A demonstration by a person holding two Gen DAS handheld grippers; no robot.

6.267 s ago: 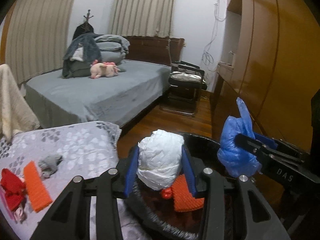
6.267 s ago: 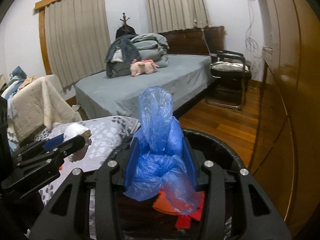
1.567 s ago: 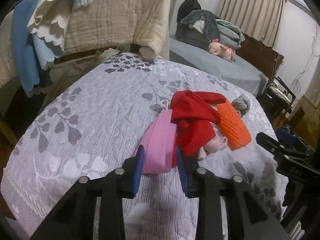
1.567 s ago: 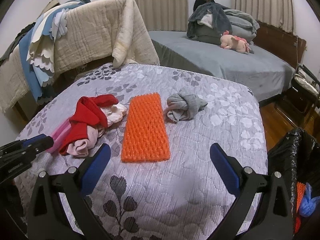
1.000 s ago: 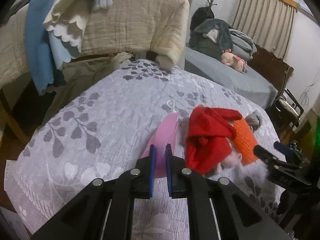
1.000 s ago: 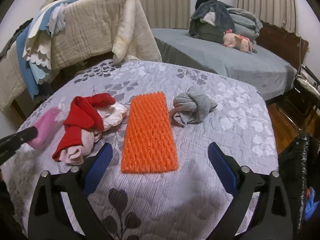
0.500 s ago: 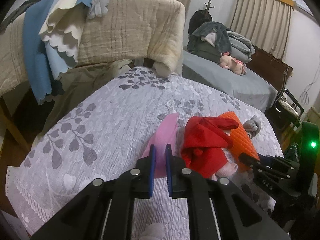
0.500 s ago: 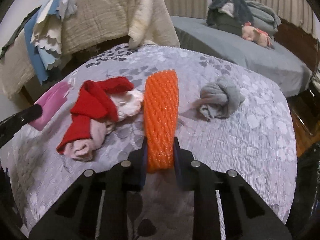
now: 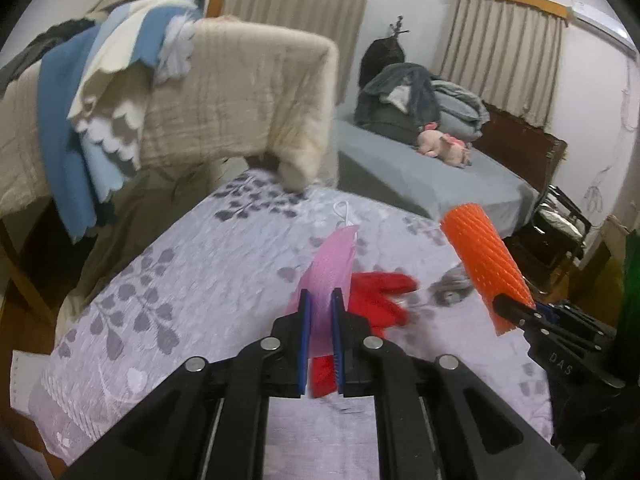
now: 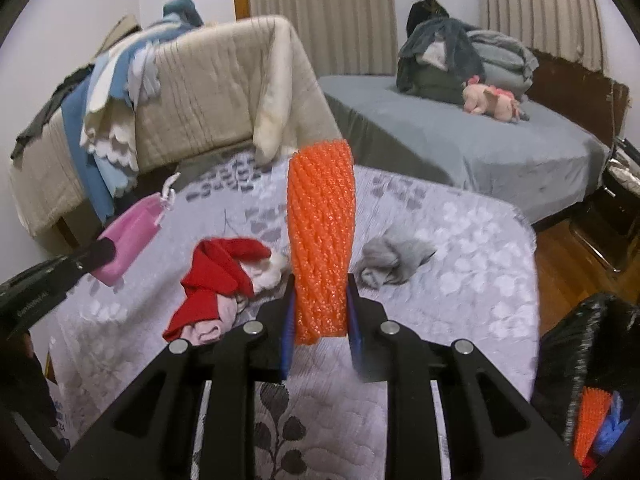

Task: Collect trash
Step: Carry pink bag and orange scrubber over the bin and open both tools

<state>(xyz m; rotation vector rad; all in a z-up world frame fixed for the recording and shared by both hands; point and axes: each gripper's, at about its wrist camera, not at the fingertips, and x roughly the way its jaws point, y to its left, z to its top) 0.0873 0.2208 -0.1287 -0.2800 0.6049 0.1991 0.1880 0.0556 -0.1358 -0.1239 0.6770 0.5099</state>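
My left gripper [image 9: 320,312] is shut on a pink face mask [image 9: 332,264] and holds it lifted above the grey floral bedspread [image 9: 200,280]; the mask also shows in the right wrist view [image 10: 132,236]. My right gripper [image 10: 320,312] is shut on an orange foam net sleeve [image 10: 320,232] and holds it upright above the bed; the sleeve also shows in the left wrist view [image 9: 484,264]. A black trash bag [image 10: 592,360] with orange and blue trash inside sits at the lower right.
A red and pink cloth pile [image 10: 220,280] and a grey balled sock [image 10: 388,260] lie on the bedspread. A beige quilt and blue cloths [image 10: 180,96] hang on a rack behind. A grey bed [image 10: 460,140] with a pink plush stands beyond.
Both grippers have risen off the bedspread. The right gripper, open a second ago, closed on the orange sleeve and lifted it. The left keeps hold of the pink mask and raised it.
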